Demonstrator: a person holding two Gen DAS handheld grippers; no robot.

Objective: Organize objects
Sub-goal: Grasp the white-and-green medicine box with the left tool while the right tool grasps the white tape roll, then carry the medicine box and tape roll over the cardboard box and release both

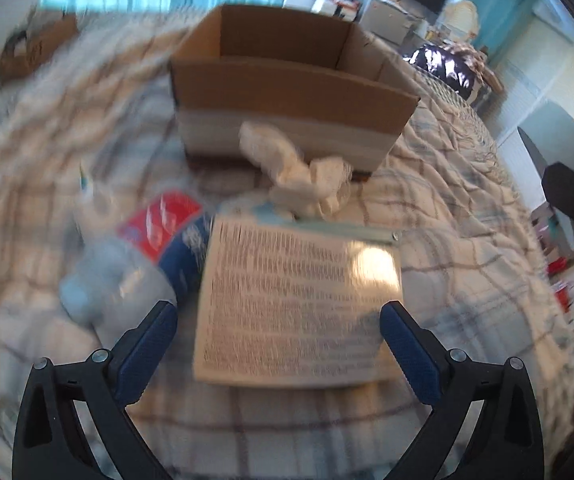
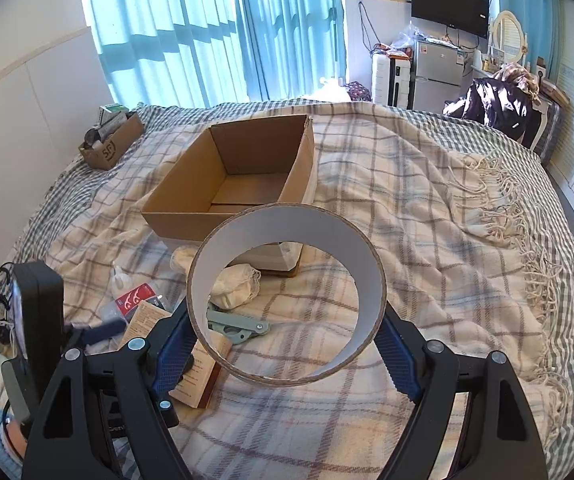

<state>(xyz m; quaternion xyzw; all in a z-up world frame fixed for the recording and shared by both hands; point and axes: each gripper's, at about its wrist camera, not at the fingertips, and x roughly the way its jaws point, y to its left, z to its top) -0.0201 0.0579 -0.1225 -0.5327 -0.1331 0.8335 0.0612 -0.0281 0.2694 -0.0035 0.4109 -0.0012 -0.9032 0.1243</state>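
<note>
An open cardboard box (image 2: 243, 176) stands on the plaid blanket; it also shows in the left wrist view (image 1: 287, 92). My right gripper (image 2: 287, 344) is shut on a large tape ring (image 2: 287, 300), held above the bed in front of the box. My left gripper (image 1: 279, 340) is open, hovering over a small printed box (image 1: 295, 300). Beside that lie a plastic bottle with a red and blue label (image 1: 139, 256) and a crumpled white cloth (image 1: 299, 172). The cloth (image 2: 235, 286) shows through the ring, with a grey-green clip (image 2: 239, 326) and the printed box (image 2: 199, 376).
A smaller cardboard box with items (image 2: 111, 140) sits at the bed's far left. The blanket's fringe (image 2: 527, 240) marks the right edge. A fridge (image 2: 435, 72), suitcase and TV stand beyond the bed. My left gripper's body (image 2: 39, 312) is at the left.
</note>
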